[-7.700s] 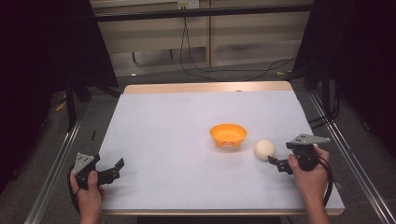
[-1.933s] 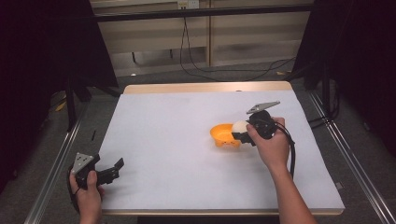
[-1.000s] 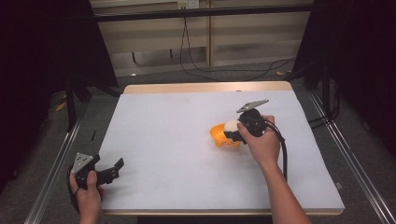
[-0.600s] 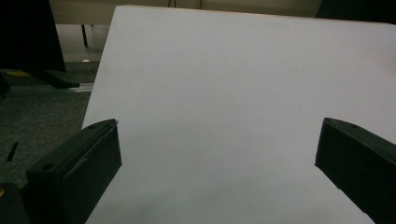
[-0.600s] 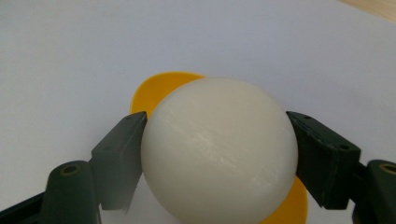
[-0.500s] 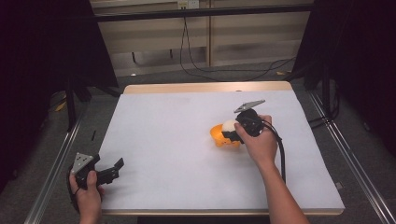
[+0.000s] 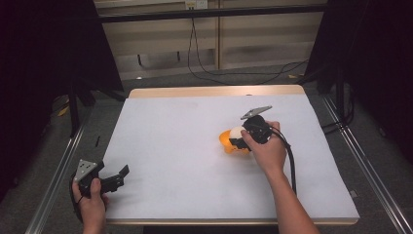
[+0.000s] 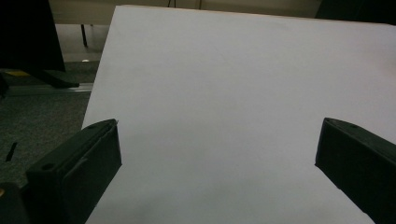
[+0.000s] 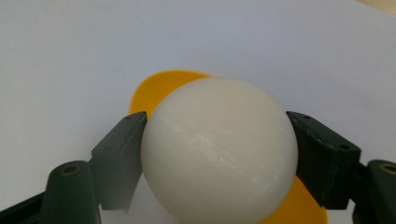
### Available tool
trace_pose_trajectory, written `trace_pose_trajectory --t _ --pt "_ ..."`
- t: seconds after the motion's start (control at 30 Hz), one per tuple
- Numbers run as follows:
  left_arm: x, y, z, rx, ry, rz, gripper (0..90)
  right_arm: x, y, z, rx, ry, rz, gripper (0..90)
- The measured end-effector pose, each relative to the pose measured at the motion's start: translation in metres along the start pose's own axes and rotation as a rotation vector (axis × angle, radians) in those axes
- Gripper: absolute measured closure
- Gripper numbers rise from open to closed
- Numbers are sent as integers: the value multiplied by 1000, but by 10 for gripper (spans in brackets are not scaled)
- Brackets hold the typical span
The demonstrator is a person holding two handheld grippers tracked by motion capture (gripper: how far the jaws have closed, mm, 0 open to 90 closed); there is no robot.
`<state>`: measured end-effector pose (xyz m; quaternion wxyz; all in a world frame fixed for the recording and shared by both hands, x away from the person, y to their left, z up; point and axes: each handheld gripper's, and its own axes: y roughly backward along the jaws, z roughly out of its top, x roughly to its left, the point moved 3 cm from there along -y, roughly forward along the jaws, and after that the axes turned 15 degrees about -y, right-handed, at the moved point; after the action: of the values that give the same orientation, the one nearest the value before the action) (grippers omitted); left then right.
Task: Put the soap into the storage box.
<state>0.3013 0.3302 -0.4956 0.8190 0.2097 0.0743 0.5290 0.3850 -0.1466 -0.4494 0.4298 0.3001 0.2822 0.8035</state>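
A cream-white ball (image 9: 219, 149) is sitting clamped between the two jaws of the right gripper (image 7: 238, 137), one pad pressing on each side at about the ball's widest part, and it is hanging directly over an orange bowl (image 9: 159, 91) right of the table's middle. In the high view the ball (image 7: 237, 132) is showing just above the bowl (image 7: 227, 144), with the person's right hand (image 7: 265, 151) reaching in from the near right. The step in hand looks like setting the ball into the bowl. Doing it well calls for lowering until the ball is nearly resting on the bowl's floor, centred over the hollow and clear of the rim, then spreading the jaws slowly and evenly so neither pad is flicking the smooth round surface sideways. A release from height is likely to make it bounce or roll out, and a light bowl may skid if nudged. The left gripper (image 7: 120, 176) is resting at the near left edge of the white table (image 7: 175, 146), jaws wide apart and holding nothing.
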Motion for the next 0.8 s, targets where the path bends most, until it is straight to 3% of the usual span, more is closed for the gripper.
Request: trace_pose_trajectory --t 0.37,0.6,0.8 --pt "0 0 0 0 0 0 1 0 -3 -3 -15 -38 -22 236" --pt "0 0 0 -1 1 -1 1 1 -4 -3 -15 -31 -45 234" --pt "0 0 0 2 -3 0 1 -1 6 0 -64 -57 -8 203"
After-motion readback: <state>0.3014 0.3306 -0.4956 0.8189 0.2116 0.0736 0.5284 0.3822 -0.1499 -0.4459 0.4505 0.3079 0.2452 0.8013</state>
